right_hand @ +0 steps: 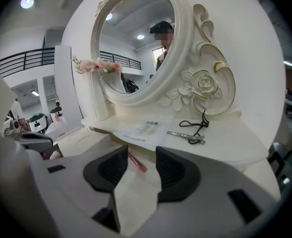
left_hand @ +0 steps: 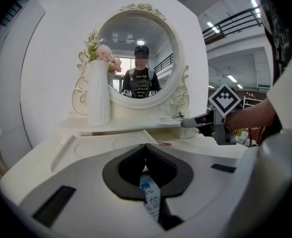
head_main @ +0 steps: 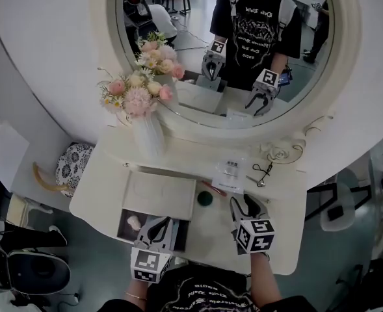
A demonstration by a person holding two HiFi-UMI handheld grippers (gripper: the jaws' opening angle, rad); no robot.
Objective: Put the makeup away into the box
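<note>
Makeup sachet (left_hand: 150, 195) is clamped in the left gripper (left_hand: 146, 150), over the open box (head_main: 127, 234) at near left — the right gripper (right_hand: 142, 157) is held with jaws wide apart, empty, a red pencil (right_hand: 137, 162) lying beyond.

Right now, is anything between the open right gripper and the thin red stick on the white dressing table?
Nothing visible. The thin red stick lies on bare white tabletop just ahead of the right gripper, in line with its open jaws. The round dark-green object sits to the left of that path.
</note>
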